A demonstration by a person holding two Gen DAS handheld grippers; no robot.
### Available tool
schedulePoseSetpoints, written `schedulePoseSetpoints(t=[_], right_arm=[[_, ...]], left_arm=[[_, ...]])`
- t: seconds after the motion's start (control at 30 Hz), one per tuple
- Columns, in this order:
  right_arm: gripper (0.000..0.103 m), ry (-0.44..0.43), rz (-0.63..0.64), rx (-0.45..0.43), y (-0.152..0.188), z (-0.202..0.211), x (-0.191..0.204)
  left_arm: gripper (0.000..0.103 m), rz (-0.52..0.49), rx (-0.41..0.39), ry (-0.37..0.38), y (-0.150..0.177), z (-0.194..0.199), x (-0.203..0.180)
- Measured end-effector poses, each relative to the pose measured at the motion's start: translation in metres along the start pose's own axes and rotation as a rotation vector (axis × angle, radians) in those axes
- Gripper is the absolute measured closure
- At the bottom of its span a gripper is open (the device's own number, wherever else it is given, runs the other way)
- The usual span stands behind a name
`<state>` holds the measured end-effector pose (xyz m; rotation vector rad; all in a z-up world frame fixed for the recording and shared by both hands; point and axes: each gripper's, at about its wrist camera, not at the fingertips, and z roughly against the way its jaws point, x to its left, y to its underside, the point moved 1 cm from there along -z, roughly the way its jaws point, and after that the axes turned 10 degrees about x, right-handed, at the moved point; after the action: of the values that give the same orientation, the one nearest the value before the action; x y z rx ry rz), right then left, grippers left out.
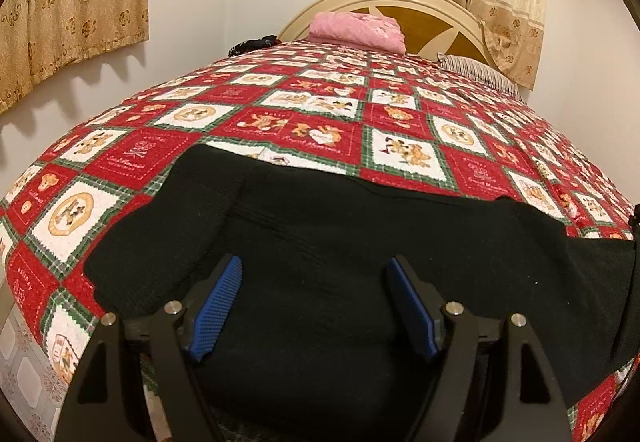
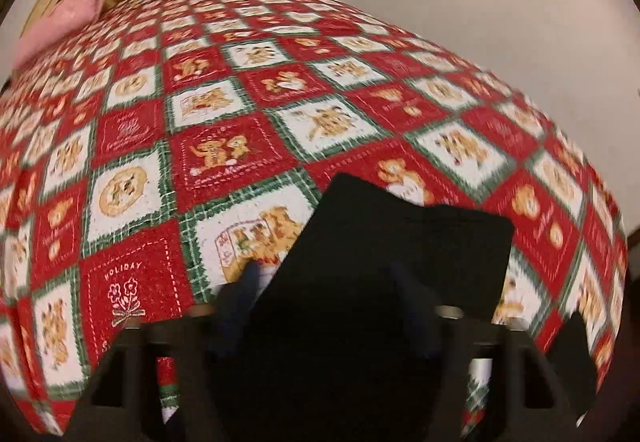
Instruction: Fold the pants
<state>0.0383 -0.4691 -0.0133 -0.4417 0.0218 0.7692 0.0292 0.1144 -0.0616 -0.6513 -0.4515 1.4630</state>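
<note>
Black pants (image 1: 340, 226) lie spread on the red, white and green patchwork bedspread (image 1: 312, 114). In the left wrist view my left gripper (image 1: 314, 274) is open, its blue pads (image 1: 218, 302) wide apart just above the wider end of the pants. In the right wrist view, which is blurred, the leg ends of the pants (image 2: 400, 242) lie on the bedspread (image 2: 200, 146). My right gripper (image 2: 324, 282) is open over them, the left finger (image 2: 248, 282) beside the cloth edge, the right finger dark against the cloth.
A pink folded cloth (image 1: 356, 30) and a striped pillow (image 1: 476, 72) lie by the cream headboard (image 1: 400, 2). Beige curtains (image 1: 80, 2) hang on the white wall. The bed's left edge drops to a tiled floor (image 1: 24, 370).
</note>
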Motion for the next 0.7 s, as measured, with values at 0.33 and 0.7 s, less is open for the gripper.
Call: schedulePoseSetpoints(t=[0.33,0.7], right_arm=[[0.097,-0.417,-0.143,-0.171,0.048,0.083,-0.083],[0.098,-0.590,-0.404,-0.332,0.186,0.081,-0.200]], left_arm=[[0.023,-0.003,0.007,0.003,-0.001,-0.001,0.001],[0.020,-0.023,0.033,0.009,-0.004,-0.001,-0.001]])
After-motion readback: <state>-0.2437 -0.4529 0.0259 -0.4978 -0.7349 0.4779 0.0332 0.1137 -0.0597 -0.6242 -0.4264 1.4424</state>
